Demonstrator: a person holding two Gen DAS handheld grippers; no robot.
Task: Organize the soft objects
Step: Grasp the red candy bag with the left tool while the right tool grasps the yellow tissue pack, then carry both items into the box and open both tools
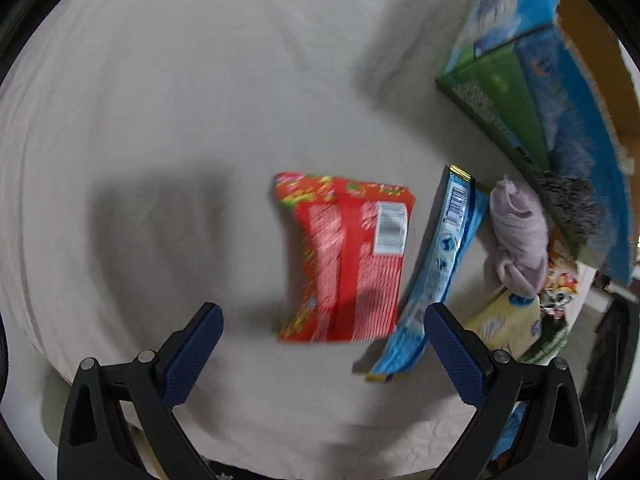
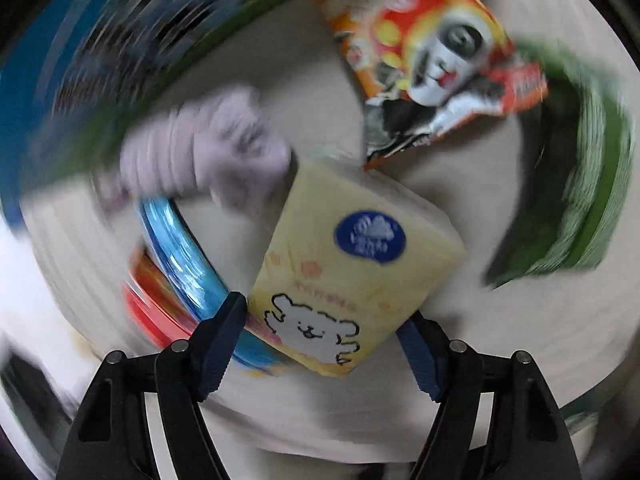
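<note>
My left gripper (image 1: 322,316) is open and empty, just above the near end of a red snack packet (image 1: 346,258) lying flat on the white cloth. A blue packet (image 1: 434,264) lies to its right, then a rolled lilac cloth (image 1: 518,232). My right gripper (image 2: 324,320) is shut on a yellow tissue pack with a white bear drawing (image 2: 348,272), held tilted above the cloth. The right wrist view is blurred by motion. The lilac cloth (image 2: 208,152) and blue packet (image 2: 180,252) lie to its left.
A blue and green box (image 1: 532,92) stands open at the right edge of the white cloth (image 1: 180,80). An orange panda-face snack bag (image 2: 432,52) lies ahead of the right gripper, with a green object (image 2: 580,184) to its right.
</note>
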